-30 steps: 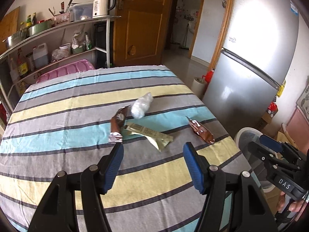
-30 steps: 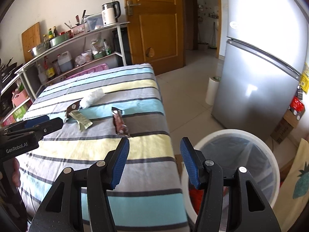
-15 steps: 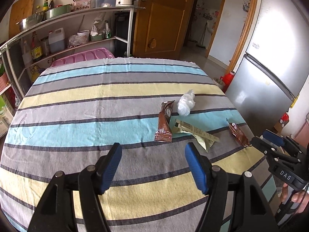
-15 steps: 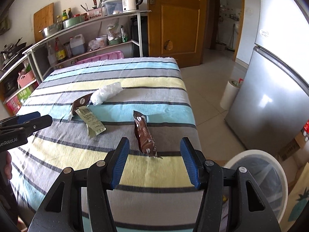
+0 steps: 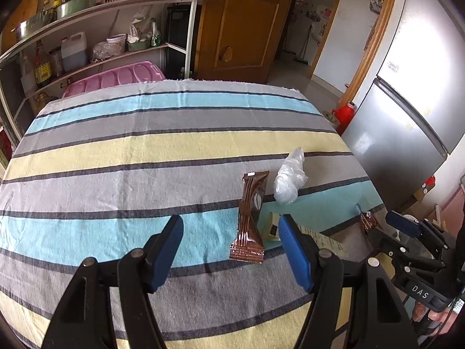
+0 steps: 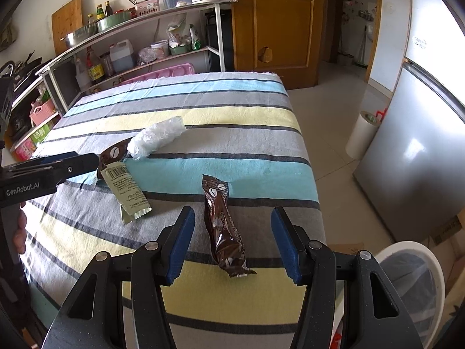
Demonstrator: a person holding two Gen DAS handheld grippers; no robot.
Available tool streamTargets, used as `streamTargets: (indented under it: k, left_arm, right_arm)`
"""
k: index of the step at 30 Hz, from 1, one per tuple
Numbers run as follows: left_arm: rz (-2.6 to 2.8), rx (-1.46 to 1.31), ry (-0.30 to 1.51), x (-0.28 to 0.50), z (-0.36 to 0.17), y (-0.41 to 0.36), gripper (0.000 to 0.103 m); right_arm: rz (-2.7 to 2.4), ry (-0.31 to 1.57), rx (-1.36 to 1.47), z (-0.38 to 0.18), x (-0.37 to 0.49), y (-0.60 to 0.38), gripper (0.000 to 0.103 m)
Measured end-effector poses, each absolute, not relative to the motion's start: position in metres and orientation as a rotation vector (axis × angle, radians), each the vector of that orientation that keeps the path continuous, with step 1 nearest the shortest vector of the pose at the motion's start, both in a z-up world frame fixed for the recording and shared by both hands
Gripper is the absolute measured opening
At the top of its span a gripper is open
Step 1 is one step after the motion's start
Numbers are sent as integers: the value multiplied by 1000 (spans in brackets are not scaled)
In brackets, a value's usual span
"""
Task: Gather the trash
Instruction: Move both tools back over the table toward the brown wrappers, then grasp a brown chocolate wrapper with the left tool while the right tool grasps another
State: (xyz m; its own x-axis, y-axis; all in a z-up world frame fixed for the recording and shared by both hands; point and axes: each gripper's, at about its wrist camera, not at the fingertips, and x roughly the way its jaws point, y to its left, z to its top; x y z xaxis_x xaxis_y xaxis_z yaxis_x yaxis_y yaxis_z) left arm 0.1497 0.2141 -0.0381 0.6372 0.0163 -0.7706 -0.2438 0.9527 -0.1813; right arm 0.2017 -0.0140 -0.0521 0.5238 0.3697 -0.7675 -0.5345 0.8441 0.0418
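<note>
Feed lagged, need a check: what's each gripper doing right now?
Left gripper: open, empty, near a brown wrapper.
Right gripper: open, empty, astride another brown wrapper.

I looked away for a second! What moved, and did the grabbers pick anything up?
Both moved in over the table. The right gripper swung from the bin to the near brown wrapper; the left gripper closed in on the far brown wrapper. Both remain open, nothing grabbed. The trash stayed put.
</note>
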Motion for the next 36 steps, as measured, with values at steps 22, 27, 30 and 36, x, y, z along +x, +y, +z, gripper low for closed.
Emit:
streamTargets:
  k: [22, 27, 30, 36]
  left_arm:
    - [128, -221, 890, 174, -47, 203, 40]
    - [141, -208, 898, 173, -50, 204, 29]
    - [146, -202, 898, 173, -50, 204, 26]
    - [152, -205, 896, 170, -49, 205, 25]
  right_arm:
    - [566, 888, -196, -59, 205, -6, 22]
    - [562, 884, -193, -59, 204, -7, 20]
    - [561, 882, -190, -58, 204, -8, 18]
    - [558, 874, -189, -57, 203, -7, 13]
